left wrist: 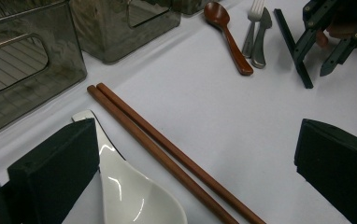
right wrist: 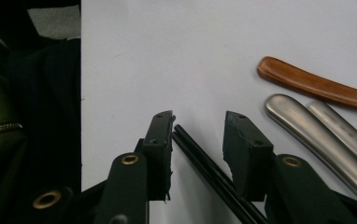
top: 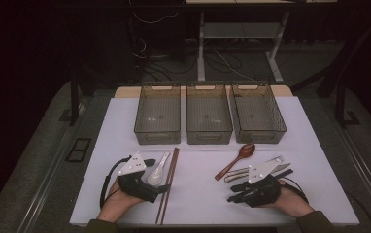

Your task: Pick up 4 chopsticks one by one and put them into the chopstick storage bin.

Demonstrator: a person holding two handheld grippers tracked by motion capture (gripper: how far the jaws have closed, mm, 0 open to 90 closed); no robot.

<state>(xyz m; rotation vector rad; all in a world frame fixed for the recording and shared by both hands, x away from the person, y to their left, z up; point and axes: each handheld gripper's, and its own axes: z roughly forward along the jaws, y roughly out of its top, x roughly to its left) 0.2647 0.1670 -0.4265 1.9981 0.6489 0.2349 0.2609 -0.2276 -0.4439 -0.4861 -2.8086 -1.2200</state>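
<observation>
On the white table (top: 198,194) nothing seems sorted yet: the three grey bins (top: 209,116) at the far edge look empty, and the white spoon (top: 157,171), brown chopsticks (top: 169,184), wooden spoon (top: 237,159), metal fork and knife (left wrist: 257,32) and black chopsticks (right wrist: 209,179) all lie on the cloth near the person's side. The left gripper (left wrist: 190,168) rests with its jaws wide apart straddling the white spoon and brown chopsticks, while the right gripper (right wrist: 197,140) holds its jaws apart around the black chopsticks, one jaw just beside them and not yet clamped. Judging from this, the work is at its very start, with the first grasp still to be closed and every utensil left to carry to a bin.
</observation>
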